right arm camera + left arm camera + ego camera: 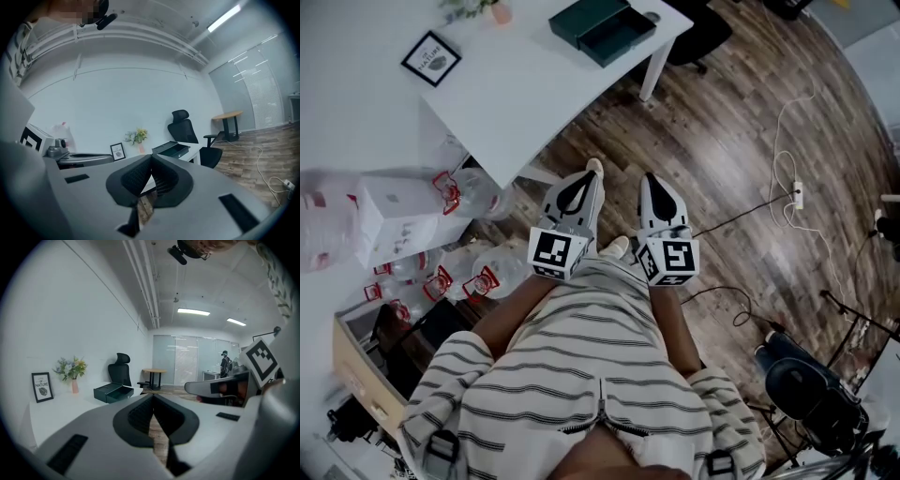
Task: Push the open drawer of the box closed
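Left tongs (593, 169): jaws shut tip to tip, nothing between the pads; confirmed in the left gripper view (153, 397). Right tongs (649, 178): jaws likewise closed at the tips and empty (151, 157). Both are held side by side in front of the person's striped shirt (581, 375), over the wooden floor (741, 141), noses aimed toward the tabletop (534, 94).

Box (602, 28): dark green, sitting near the far corner of the white tabletop, well apart from both tongs. Its drawer (621, 37) stands pulled out, interior facing up. Same box appears in the left gripper view (112, 392) and in the right gripper view (171, 150), beyond the jaw tips in each. Neither pair of tongs touches it.

Other items on the tabletop: framed picture (431, 58) near the left edge, small vase of flowers (72, 373) beside it.

Off the tabletop: black office chair (698, 37) just past the corner near the box. Clear bottles with red handles (455, 192), possibly water jugs (the view is distorted there), lie on the floor at the left. White power strip (798, 195) with cable lies on the floor at the right.
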The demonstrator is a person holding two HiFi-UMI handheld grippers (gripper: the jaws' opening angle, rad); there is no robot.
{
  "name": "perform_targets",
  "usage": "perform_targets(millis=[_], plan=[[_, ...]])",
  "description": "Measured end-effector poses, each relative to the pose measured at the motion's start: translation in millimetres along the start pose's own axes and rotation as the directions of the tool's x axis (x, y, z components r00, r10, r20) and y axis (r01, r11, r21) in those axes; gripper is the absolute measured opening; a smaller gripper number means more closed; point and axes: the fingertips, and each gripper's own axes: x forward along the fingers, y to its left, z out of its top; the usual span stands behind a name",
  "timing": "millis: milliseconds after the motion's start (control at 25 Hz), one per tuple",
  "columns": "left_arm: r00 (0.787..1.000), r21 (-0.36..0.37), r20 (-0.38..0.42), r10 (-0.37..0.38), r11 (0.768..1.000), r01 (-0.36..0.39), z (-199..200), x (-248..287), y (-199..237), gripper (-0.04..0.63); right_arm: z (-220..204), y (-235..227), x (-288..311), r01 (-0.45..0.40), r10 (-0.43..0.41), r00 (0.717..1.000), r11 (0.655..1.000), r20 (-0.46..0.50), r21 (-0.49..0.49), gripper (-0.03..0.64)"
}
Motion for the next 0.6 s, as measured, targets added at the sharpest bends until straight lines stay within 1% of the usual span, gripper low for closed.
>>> perform_targets(millis=[200, 400, 600], plan=[[1.000, -0.011, 0.012, -0.010, 1.000, 0.010, 11.3, 52.7, 23.6, 0.000, 14.5, -26.2, 48.9, 0.000, 0.000, 1.000, 1.000, -0.001, -0.012, -0.001], [1.000, -0.027, 0.029, -0.004, 1.000, 0.005, 31.3, 111.8, 72.4, 0.000, 33.0, -43.7, 118.0, -0.025, 0.025, 1.000, 0.999, -0.012, -0.028, 0.000], [0.999, -0.034, 0.042, -0.015, 0.999, 0.017, 62.1, 167.0, 116.7, 0.000, 65.9, -62.5, 181.1, -0.012, 0.011, 1.000, 0.999, -0.014, -0.037, 0.002]])
